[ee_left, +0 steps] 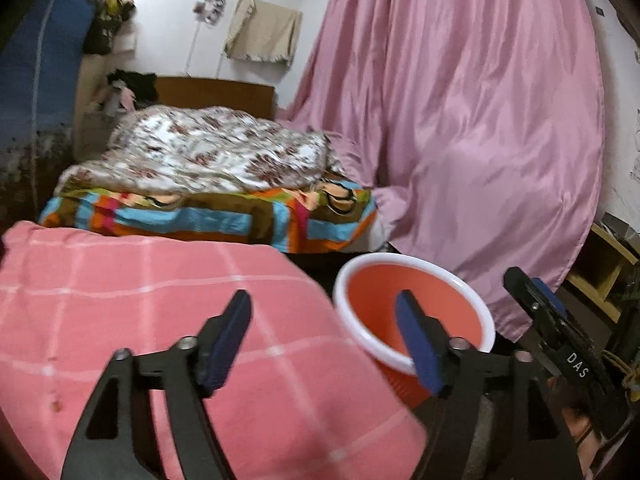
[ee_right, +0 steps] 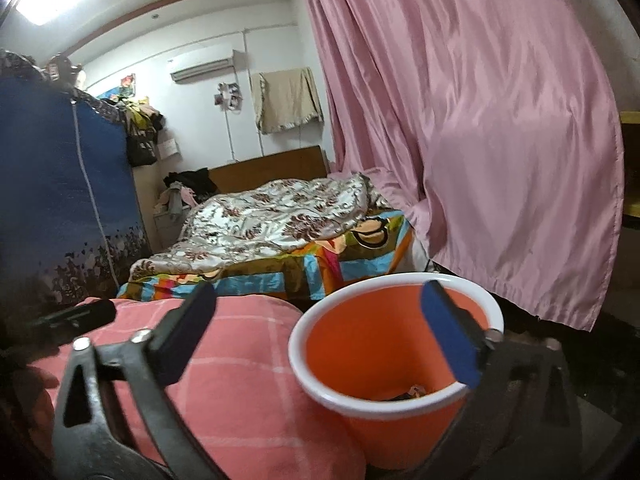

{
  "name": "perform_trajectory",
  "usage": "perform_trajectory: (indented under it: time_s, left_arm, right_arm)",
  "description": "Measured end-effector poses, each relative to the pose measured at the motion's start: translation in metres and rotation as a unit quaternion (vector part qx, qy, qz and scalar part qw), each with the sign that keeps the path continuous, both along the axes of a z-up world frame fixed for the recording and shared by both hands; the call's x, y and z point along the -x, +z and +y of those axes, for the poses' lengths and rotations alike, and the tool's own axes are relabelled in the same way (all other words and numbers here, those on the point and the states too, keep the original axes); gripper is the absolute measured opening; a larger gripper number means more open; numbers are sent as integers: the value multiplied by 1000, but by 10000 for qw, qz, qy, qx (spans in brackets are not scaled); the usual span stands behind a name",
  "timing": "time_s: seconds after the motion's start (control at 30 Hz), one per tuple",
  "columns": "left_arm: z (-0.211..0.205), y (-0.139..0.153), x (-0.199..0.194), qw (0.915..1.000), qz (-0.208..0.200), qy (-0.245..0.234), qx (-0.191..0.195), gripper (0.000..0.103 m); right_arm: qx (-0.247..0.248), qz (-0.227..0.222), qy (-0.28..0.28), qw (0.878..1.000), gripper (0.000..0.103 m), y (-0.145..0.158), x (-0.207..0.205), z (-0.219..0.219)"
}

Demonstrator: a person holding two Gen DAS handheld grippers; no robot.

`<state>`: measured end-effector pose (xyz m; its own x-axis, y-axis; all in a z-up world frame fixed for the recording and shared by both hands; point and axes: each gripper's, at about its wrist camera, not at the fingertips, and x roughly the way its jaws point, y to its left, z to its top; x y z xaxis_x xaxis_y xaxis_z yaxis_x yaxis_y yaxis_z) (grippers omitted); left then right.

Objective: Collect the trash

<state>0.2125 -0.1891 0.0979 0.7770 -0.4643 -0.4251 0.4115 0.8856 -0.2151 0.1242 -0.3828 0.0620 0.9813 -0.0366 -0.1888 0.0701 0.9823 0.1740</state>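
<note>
A bedroom lies ahead of you: a bed (ee_left: 208,184) with a floral quilt, a pink curtain (ee_left: 460,120) on the right. From the left wrist, your left tool (ee_left: 324,340) stands wide open and empty over a pink checked cushion (ee_left: 160,320); the orange bin (ee_left: 412,312) sits just right of it, with the right tool (ee_left: 540,304) beyond.

From the right wrist, your right tool (ee_right: 316,328) gapes wide, holding nothing. The bin (ee_right: 372,344) is directly before it, upright, with dark scraps (ee_right: 408,394) at the bottom.
</note>
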Motion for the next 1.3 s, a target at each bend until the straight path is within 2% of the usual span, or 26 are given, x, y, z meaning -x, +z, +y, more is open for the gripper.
perform_trajectory:
  time_s: [0.03,0.2,0.3,0.6,0.8,1.3]
  left_arm:
    - [8,1,8,9999,-81,79,-13,84]
    - [43,-1,45,9987,-310,394,-84,85]
    - [58,-9,65,9973,-424,574,-185,98]
    - [84,-41,113,9914,-824,881,-514,98]
    - [90,-54,118,9909,-798,978,-472,98]
    - [98,-56,117,9902,-845,994,-491,98]
  right_arm:
    - [30,-37,36,10000,103,-1,6,5]
    - [307,-50,159,9994,103,-11,36,32]
    - [471,-99,219,9986,103,-20,58,48]
    - [771,-403,257,9959,103,-34,97,70]
    - [766,-372,251,9960,103,-37,100,72]
    - [656,-310,209,9971,103,-37,94,65]
